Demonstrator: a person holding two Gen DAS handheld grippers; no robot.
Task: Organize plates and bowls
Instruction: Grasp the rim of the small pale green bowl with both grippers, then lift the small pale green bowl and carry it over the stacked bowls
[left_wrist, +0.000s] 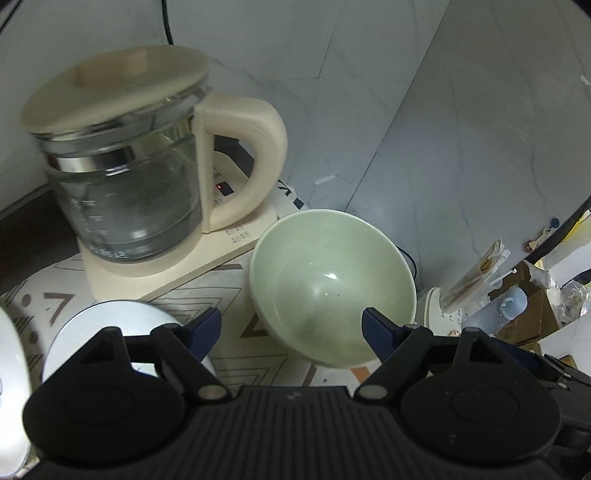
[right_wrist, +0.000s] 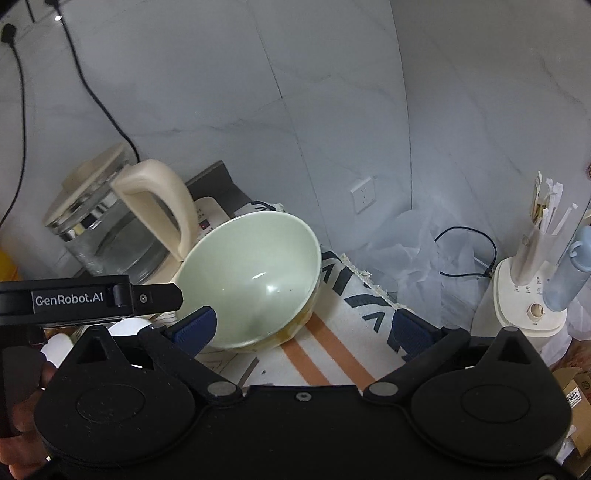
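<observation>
light: dim, cool, indoor; source unseen
glare: small white glints inside green bowl (left_wrist: 332, 284), sheen on kettle (left_wrist: 122, 184) glass
shadow: dark under kettle, left corner murky
blur: kettle edges smeared in left view; right view sharper
distortion: strong fisheye, wall tile lines bowed, corners black

The round ceramic bowl (left_wrist: 328, 284) is pale green inside, with a yellow band low on its outer wall (right_wrist: 291, 330). The clear glass kettle (left_wrist: 125, 184) has a cream plastic lid, handle and base, and a shiny silver band. The fabric table mat (right_wrist: 332, 354) is off-white with dark grey chevrons and orange stripes. Both black plastic grippers (left_wrist: 291, 325) (right_wrist: 306, 326) carry dark blue finger pads. The marble-patterned wall tiles (left_wrist: 443, 129) are pale grey with faint veins.
</observation>
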